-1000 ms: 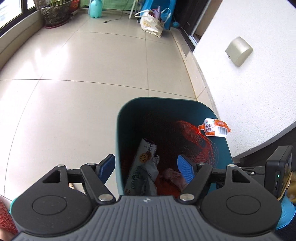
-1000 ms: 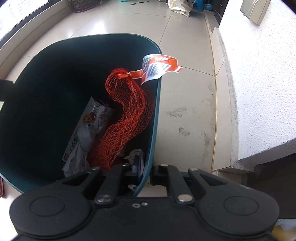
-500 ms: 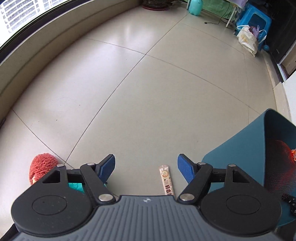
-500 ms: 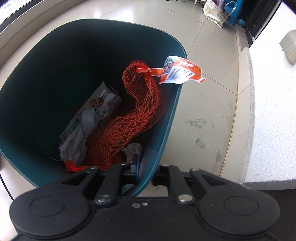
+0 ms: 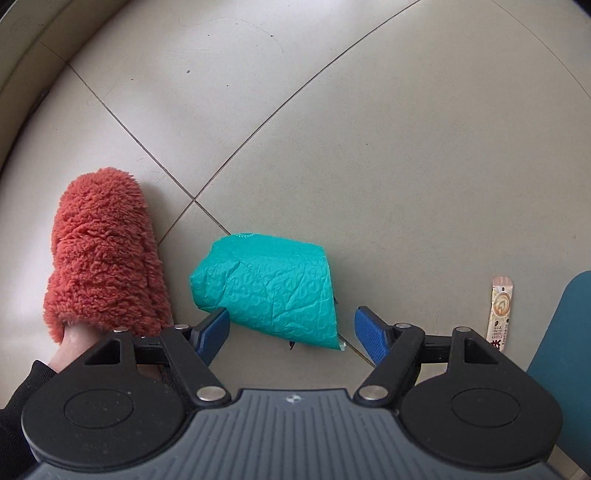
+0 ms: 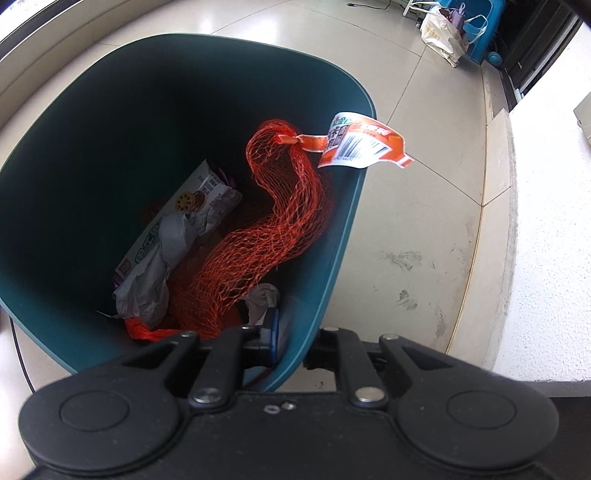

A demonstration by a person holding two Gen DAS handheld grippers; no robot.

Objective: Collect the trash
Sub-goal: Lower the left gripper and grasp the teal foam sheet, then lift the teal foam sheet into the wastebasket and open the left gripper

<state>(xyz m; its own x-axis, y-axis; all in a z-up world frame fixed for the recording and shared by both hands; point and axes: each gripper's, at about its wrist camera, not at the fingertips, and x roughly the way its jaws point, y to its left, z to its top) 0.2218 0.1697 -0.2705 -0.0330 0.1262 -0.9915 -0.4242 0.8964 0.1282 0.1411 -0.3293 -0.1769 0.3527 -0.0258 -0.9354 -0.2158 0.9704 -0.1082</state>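
A crumpled teal embossed wrapper (image 5: 269,288) lies on the tiled floor. My left gripper (image 5: 291,330) points straight down over it, open, with the wrapper's near part between its blue pads (image 5: 369,334) but untouched. A thin beige stick sachet (image 5: 499,315) lies to the right. My right gripper (image 6: 293,341) is shut on the near rim of the teal trash bin (image 6: 328,269), one finger inside and one outside. Inside the bin are an orange net bag (image 6: 273,236) with a barcode tag (image 6: 360,142), a snack packet (image 6: 184,218) and crumpled paper.
A fuzzy red slipper (image 5: 101,254) on a person's foot stands just left of the wrapper. The bin's edge (image 5: 561,354) shows at the right of the left wrist view. A white wall step (image 6: 546,221) runs right of the bin; bags and a blue stool (image 6: 454,29) stand far back.
My left gripper swung away from over the bin, dropped toward the floor and now hangs over the teal wrapper beside the slipper. The right gripper kept its hold on the bin rim.
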